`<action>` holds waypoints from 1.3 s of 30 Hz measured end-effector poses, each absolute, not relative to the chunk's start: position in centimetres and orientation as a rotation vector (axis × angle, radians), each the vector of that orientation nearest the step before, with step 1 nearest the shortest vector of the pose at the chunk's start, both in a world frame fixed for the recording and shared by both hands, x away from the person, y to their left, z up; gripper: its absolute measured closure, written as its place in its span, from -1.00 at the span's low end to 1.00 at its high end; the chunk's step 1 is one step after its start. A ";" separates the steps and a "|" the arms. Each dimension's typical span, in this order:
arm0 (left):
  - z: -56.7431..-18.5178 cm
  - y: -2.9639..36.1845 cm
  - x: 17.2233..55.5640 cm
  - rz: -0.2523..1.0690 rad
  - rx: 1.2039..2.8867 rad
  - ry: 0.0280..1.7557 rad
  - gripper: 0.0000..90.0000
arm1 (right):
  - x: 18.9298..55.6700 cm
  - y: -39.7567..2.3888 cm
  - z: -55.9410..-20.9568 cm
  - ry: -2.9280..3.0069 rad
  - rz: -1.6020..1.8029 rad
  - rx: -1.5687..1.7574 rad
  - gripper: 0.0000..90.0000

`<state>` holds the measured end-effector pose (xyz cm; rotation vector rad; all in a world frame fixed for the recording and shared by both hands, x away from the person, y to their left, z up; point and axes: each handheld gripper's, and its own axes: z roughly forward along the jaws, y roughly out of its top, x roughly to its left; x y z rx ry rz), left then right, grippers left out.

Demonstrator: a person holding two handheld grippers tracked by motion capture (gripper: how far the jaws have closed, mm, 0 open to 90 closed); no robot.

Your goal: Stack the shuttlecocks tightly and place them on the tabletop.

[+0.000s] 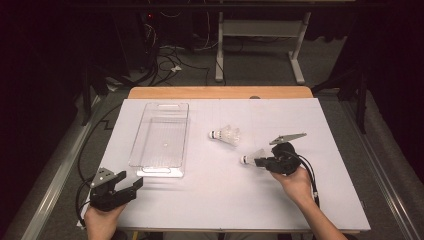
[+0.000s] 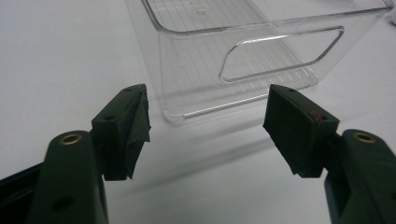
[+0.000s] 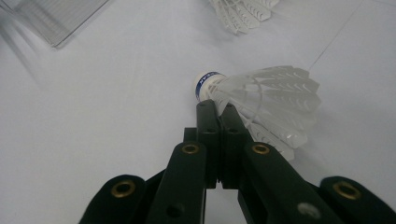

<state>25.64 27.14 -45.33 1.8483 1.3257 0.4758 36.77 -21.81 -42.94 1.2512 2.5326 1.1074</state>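
Surface: I see a white table (image 1: pixel 210 200).
Right gripper (image 1: pixel 258 161): my jaws look pinched on the near shuttlecock (image 1: pixel 251 157), mid-table; the grip itself is hard to see.
Left gripper (image 1: pixel 131 183): jaws wide, facing the clear tray (image 1: pixel 162 170).

glossy clear plastic bin (image 1: pixel 161 140), matt white table cover (image 1: pixel 220 200).

Both grippers are matte black. The left gripper (image 1: pixel 131 183) carries a grey 3-cornered plate (image 1: pixel 104 175) on top; the right gripper (image 1: pixel 260 161) has a similar grey plate (image 1: pixel 288 137). Black cables (image 1: pixel 311 173) trail from each body. In the gripper views, each jaw arm shows brass-ringed holes (image 2: pixel 71 138), and flat rubbery black pads (image 2: pixel 293 123) face inward; one pad bears what may be a small reddish mark (image 2: pixel 318 116). The forearms (image 1: pixel 325 222) appear bare, no sleeves.
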 end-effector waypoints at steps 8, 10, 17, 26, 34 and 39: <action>-45.3 27.1 25.6 0.475 1.849 1.325 -0.28 | 37.0 -22.0 -42.5 2.518 1.119 1.254 1.00; -45.3 27.2 25.6 0.475 1.852 1.324 -0.28 | 37.1 -22.0 -42.4 2.511 1.125 1.254 1.00; -45.3 27.1 25.6 0.479 1.849 1.324 -0.28 | 37.5 -22.2 -41.9 2.491 1.136 1.263 1.00; -45.3 27.2 25.6 0.476 1.850 1.324 -0.28 | 38.1 -22.2 -41.6 2.472 1.137 1.275 1.00; -45.3 27.4 25.6 0.479 1.841 1.327 -0.28 | 38.6 -22.1 -41.4 2.461 1.135 1.282 1.00; -45.3 27.5 25.7 0.481 1.843 1.328 -0.28 | 38.9 -22.1 -41.1 2.451 1.131 1.281 1.00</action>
